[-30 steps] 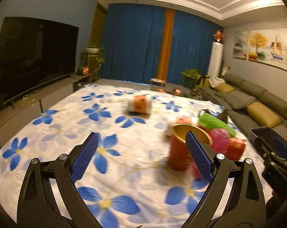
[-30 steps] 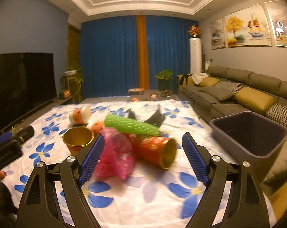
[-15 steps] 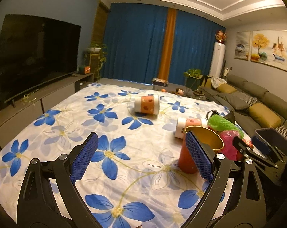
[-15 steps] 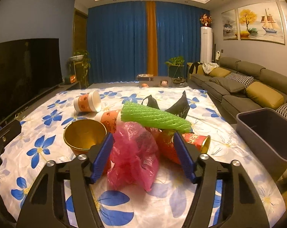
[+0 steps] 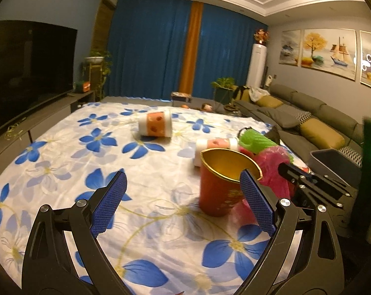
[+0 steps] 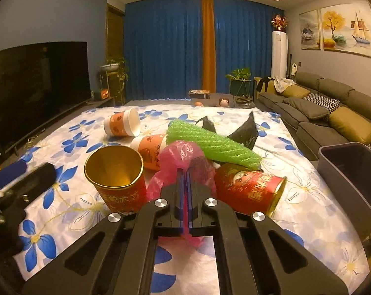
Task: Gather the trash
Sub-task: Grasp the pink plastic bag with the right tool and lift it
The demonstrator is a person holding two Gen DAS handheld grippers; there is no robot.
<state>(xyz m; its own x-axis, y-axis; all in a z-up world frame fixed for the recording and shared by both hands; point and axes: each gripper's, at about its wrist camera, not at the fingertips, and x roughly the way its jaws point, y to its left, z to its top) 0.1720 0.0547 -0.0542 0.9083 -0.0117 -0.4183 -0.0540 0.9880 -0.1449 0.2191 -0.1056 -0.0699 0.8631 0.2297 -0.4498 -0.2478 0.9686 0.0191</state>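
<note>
Left wrist view: our left gripper (image 5: 183, 198) jaws wide, empty, now nearer the upright red cup (image 5: 222, 184).

Right wrist view: our right gripper (image 6: 185, 184) has just clamped the pink plastic bag (image 6: 183, 157) on the floral sheet (image 6: 87, 135); bin (image 6: 352, 172) next, we judge.

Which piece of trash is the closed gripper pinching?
On the blue-flowered sheet, find the heap beside the grey bin. The right gripper is shut on the crumpled pink plastic bag, the only soft pink thing, between two red cups.
</note>
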